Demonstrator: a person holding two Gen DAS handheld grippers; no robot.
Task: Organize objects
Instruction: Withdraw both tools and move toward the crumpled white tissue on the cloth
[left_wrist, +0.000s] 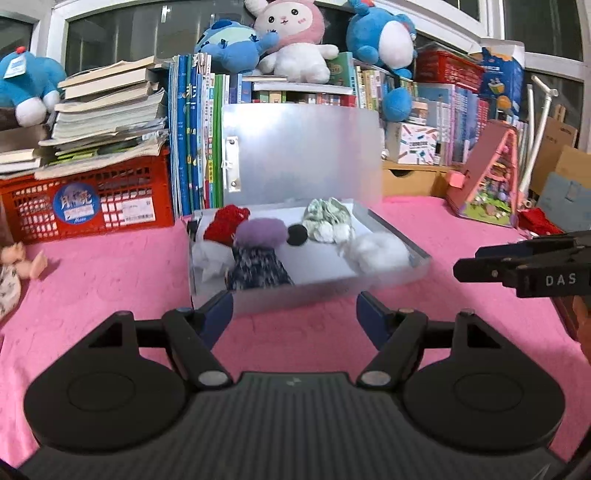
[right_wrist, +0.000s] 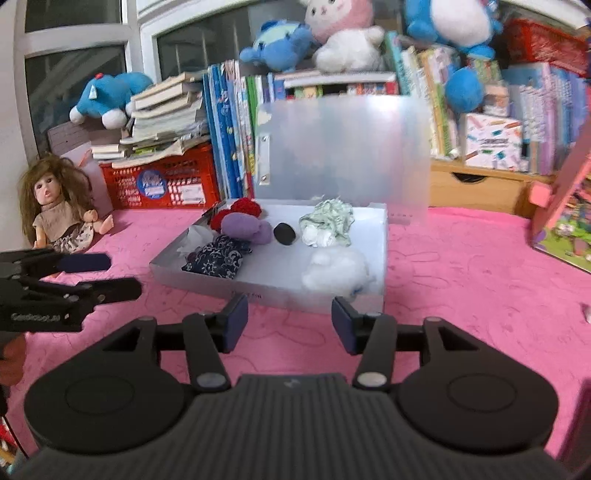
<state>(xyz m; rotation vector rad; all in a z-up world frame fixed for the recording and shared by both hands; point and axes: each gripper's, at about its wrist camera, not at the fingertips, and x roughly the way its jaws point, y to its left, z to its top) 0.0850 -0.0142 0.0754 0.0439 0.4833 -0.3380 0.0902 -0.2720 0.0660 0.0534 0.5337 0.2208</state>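
A translucent plastic box (left_wrist: 280, 298) (right_wrist: 284, 293) lies on the pink cloth with its lid (left_wrist: 303, 155) (right_wrist: 343, 147) standing upright behind it. Inside lie doll clothes: a red knit piece (left_wrist: 225, 221), a purple fuzzy piece (left_wrist: 260, 230) (right_wrist: 243, 227), a dark patterned dress (left_wrist: 258, 271) (right_wrist: 218, 260), a black round item (left_wrist: 297, 234) (right_wrist: 284, 233), a green-white garment (left_wrist: 327, 219) (right_wrist: 327, 223) and a white fluffy piece (left_wrist: 376, 251) (right_wrist: 336, 271). My left gripper (left_wrist: 293, 314) (right_wrist: 110, 275) hangs open just before the box, holding nothing. My right gripper (right_wrist: 289, 310) (left_wrist: 465, 267) is open too, and bare.
A long-haired doll (right_wrist: 55, 210) sits at the left on the pink cloth (left_wrist: 92, 288). A red crate (left_wrist: 92, 199) with stacked books, upright books (left_wrist: 192, 133), plush toys (left_wrist: 291, 40) and a pink toy house (left_wrist: 491, 177) line the back.
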